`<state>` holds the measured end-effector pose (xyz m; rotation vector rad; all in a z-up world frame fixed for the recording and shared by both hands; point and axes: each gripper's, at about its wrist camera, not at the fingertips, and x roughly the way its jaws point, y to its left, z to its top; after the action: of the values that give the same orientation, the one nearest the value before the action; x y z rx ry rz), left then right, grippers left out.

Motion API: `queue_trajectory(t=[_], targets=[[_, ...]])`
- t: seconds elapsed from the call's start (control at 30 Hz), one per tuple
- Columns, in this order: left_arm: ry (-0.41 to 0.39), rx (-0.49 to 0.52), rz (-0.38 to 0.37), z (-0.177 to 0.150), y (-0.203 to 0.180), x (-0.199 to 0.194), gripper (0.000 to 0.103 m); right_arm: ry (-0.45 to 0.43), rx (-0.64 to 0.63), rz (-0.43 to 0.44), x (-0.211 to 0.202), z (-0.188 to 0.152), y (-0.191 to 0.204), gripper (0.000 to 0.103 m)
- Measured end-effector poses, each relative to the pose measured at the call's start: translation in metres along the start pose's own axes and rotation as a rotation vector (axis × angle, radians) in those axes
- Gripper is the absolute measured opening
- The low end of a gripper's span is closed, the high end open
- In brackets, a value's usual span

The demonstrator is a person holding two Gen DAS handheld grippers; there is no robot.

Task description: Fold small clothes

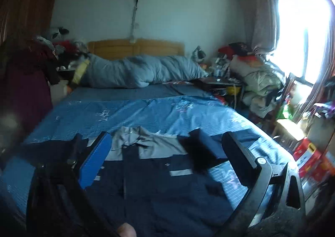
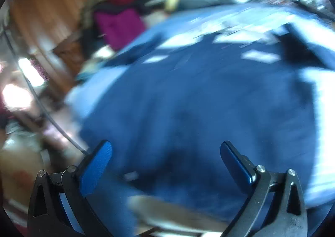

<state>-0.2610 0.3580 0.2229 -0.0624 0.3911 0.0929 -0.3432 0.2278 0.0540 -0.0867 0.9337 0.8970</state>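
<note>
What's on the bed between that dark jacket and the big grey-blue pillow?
Only bare blue bedspread between jacket and pillow, in the left wrist view.

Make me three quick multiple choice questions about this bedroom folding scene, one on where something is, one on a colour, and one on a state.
1. Where does the jacket lie?
A. spread on the bed
B. on the floor
C. hung on the wardrobe

2. What colour is the jacket's collar?
A. red
B. grey
C. yellow

3. How is the left gripper?
A. shut on the jacket
B. open, holding nothing
C. shut on a pillow

Answers:
1 A, it lies flat on the blue bedspread.
2 B, grey above the navy body.
3 B, its fingers stand wide apart above the cloth.
</note>
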Motion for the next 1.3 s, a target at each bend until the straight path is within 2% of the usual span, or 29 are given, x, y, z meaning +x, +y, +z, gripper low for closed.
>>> queue_trajectory(t=[0.07,0.13,0.3,0.37,0.5,0.57,0.67,0.77,0.83,0.9,1.03,1.1,1.13,1.17,1.23,1.3], targets=[[0.071,0.022,0.086,-0.023,0.016,0.034,0.103,-0.033,-0.027,-0.146,-0.011,0.009,-0.023,0.103],[0.167,0.002,0.115,-0.051,0.034,0.071,0.103,-0.041,-0.049,-0.253,-0.023,0.017,-0.054,0.103],[0.377,-0.079,0.154,-0.111,0.063,0.138,0.103,0.007,0.098,-0.399,-0.053,0.053,-0.178,0.103],[0.425,-0.074,0.156,-0.128,0.065,0.155,0.103,0.023,0.18,-0.489,-0.068,0.062,-0.234,0.103],[0.548,-0.053,0.173,-0.155,0.069,0.187,0.103,0.029,0.279,-0.592,-0.097,0.087,-0.337,0.103],[0.609,-0.066,0.167,-0.167,0.071,0.197,0.103,0.007,0.372,-0.58,-0.107,0.098,-0.386,0.103],[0.617,-0.084,0.157,-0.174,0.073,0.197,0.103,-0.051,0.561,-0.53,-0.125,0.112,-0.467,0.102],[0.623,-0.106,0.142,-0.175,0.078,0.192,0.103,-0.132,0.741,-0.47,-0.132,0.115,-0.532,0.091],[0.625,-0.108,0.139,-0.178,0.08,0.191,0.103,-0.157,0.818,-0.407,-0.129,0.115,-0.561,0.087],[0.623,-0.11,0.138,-0.18,0.081,0.186,0.103,-0.159,0.821,-0.387,-0.12,0.121,-0.577,0.085],[0.623,-0.113,0.141,-0.182,0.082,0.18,0.103,-0.159,0.81,-0.406,-0.103,0.132,-0.588,0.084],[0.63,-0.117,0.143,-0.181,0.081,0.182,0.103,-0.165,0.79,-0.422,-0.096,0.138,-0.584,0.058],[0.637,-0.124,0.143,-0.178,0.082,0.186,0.103,-0.187,0.798,-0.39,-0.097,0.141,-0.581,0.029],[0.639,-0.135,0.14,-0.176,0.084,0.183,0.103,-0.215,0.802,-0.345,-0.099,0.146,-0.57,0.021],[0.62,-0.149,0.156,-0.163,0.086,0.199,0.101,-0.283,0.729,-0.269,-0.107,0.17,-0.534,0.019],[0.555,-0.157,0.172,-0.146,0.094,0.187,0.099,-0.337,0.633,-0.169,-0.113,0.21,-0.475,0.019]])
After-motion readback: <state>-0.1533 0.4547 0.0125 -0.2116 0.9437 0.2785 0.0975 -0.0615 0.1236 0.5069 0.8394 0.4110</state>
